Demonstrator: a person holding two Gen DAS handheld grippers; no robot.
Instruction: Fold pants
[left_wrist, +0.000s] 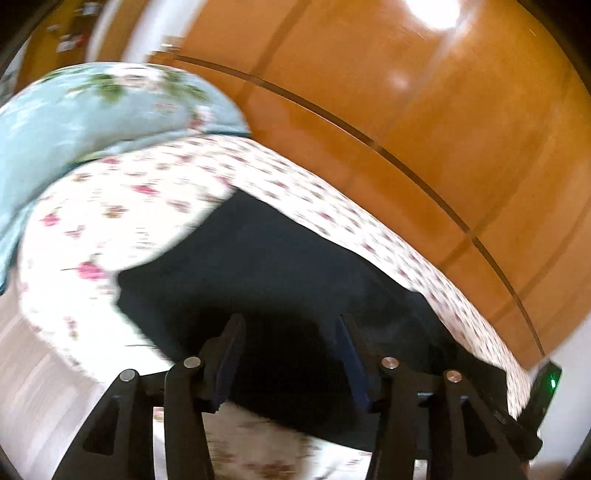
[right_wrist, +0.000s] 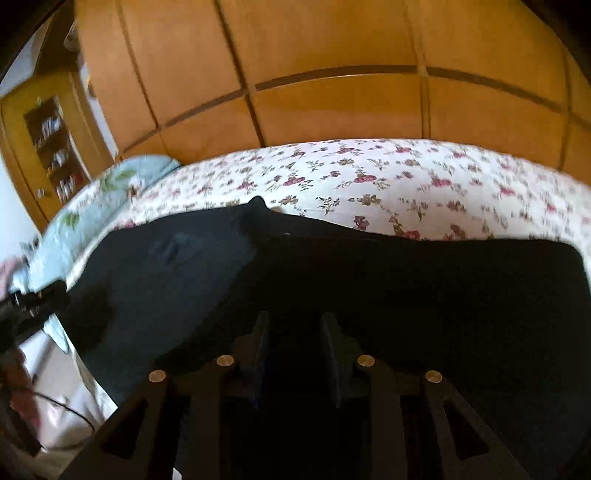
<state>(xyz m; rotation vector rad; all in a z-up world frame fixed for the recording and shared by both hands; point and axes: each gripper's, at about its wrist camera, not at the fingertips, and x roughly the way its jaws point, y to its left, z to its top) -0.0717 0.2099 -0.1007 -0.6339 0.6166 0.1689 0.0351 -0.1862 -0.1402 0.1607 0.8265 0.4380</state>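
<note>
Dark navy pants (left_wrist: 258, 266) lie spread on a floral bed sheet (left_wrist: 129, 206). My left gripper (left_wrist: 291, 321) hovers over their near part, jaws wide apart, nothing between its fingers. In the right wrist view the pants (right_wrist: 406, 280) stretch across the sheet (right_wrist: 369, 173), with a small raised fold (right_wrist: 258, 206) at their far edge. My right gripper (right_wrist: 296, 317) sits low over the dark cloth with a narrow gap between its fingers. The darkness hides whether cloth is pinched there.
A pale blue flowered blanket (left_wrist: 92, 110) (right_wrist: 110, 184) lies at the bed's left end. Wooden wardrobe doors (left_wrist: 406, 110) (right_wrist: 332, 55) stand right behind the bed. A wooden shelf unit (right_wrist: 51, 147) is at far left. Light floor (left_wrist: 37, 387) shows beside the bed.
</note>
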